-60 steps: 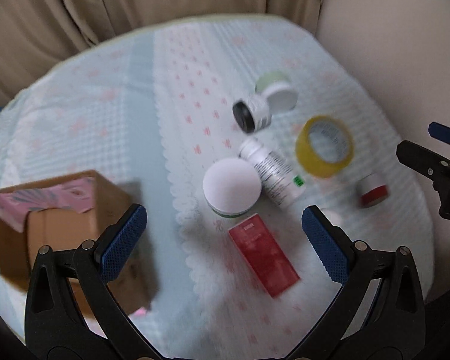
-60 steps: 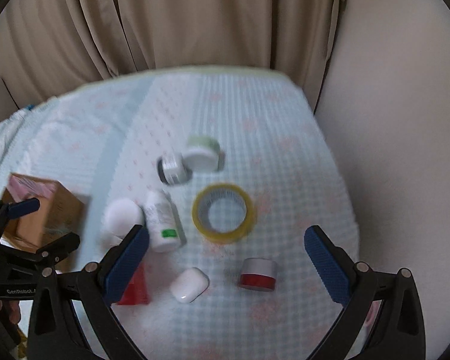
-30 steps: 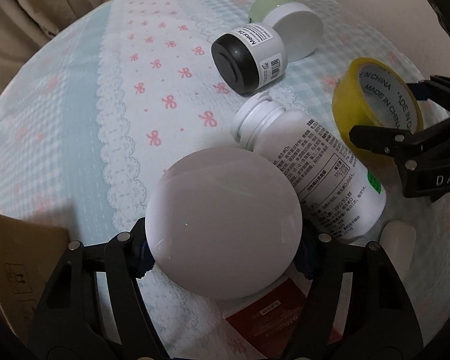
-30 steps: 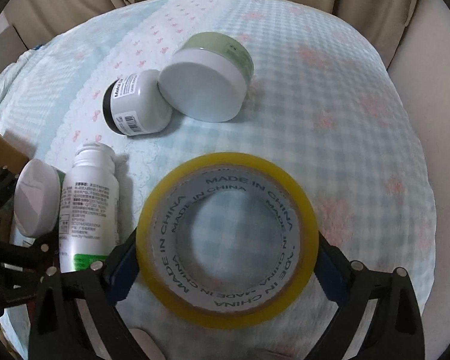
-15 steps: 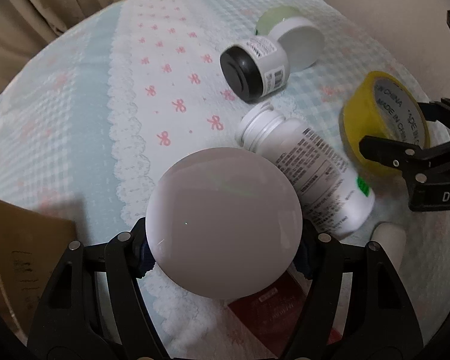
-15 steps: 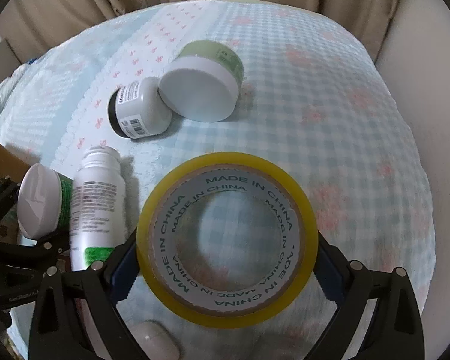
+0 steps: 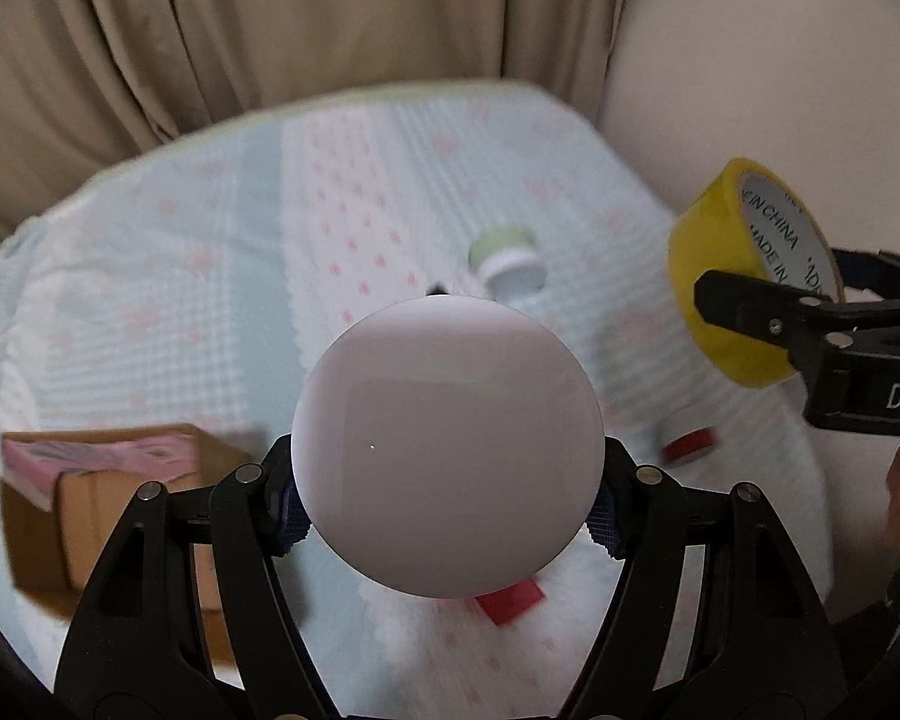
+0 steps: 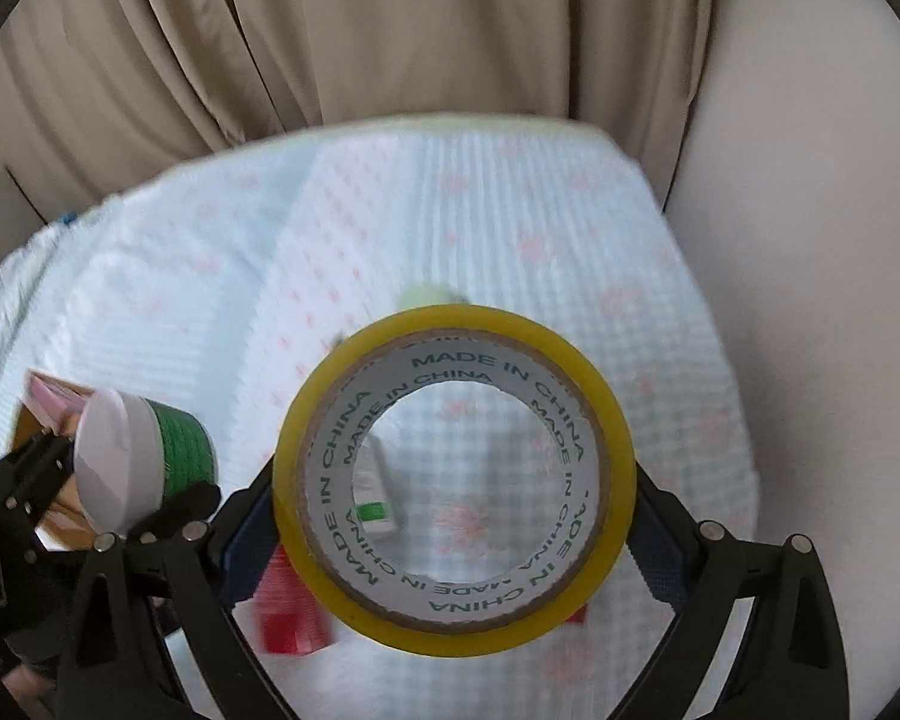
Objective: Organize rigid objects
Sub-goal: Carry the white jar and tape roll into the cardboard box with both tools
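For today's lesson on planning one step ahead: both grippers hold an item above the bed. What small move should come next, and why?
Probably carry the left gripper, shut on the white-lidded jar, sideways toward the cardboard box. Both the jar and the yellow tape roll in the right gripper already hang off the bedspread, and the open box lies nearest the left side.
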`<state>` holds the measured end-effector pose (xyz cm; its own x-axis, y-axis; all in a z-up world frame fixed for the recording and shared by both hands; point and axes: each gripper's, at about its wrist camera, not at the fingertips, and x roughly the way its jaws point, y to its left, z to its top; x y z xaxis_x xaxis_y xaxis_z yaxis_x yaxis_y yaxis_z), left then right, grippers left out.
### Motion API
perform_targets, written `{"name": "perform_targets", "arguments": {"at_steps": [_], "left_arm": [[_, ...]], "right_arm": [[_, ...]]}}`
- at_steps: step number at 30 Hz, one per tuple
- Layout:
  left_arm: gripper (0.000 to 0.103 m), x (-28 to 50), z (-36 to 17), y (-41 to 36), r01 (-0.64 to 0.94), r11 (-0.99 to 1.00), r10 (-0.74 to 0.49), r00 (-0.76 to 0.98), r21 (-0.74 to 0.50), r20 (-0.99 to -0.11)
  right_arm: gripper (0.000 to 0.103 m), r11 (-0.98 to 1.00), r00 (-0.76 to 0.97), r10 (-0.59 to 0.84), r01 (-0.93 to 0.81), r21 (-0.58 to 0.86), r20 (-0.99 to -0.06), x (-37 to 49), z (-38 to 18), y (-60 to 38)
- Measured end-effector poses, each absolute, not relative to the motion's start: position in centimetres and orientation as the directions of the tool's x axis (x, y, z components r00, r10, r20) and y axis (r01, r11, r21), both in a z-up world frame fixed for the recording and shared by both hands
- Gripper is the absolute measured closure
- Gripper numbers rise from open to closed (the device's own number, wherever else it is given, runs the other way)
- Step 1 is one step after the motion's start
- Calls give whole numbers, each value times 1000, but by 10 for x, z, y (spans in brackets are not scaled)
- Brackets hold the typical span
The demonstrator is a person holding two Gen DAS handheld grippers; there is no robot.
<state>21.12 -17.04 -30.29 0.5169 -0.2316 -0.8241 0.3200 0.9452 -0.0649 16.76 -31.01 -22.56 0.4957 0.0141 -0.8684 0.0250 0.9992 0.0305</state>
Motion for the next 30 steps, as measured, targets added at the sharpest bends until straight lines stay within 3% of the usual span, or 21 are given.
{"name": "perform_targets", "arguments": {"at_steps": [5, 13, 22, 30], "left_arm": [[35, 191, -226, -137, 270, 960, -213, 560, -67, -801], [35, 164, -162, -44, 174, 983, -151, 628, -51, -764], [35, 152, -145, 85, 154, 987, -134, 625, -48, -769], [35, 167, -180, 177, 186, 982, -135, 573, -32, -808]], "right_arm": [[6, 1000, 531, 11, 5, 16, -847, 150, -151, -284], [6, 994, 580, 89, -107, 33, -810, 130, -78, -205], [6, 987, 607, 132, -150, 50, -784, 120, -54, -91], [6, 993, 564, 110, -96, 68, -818, 138, -87, 4]]}}
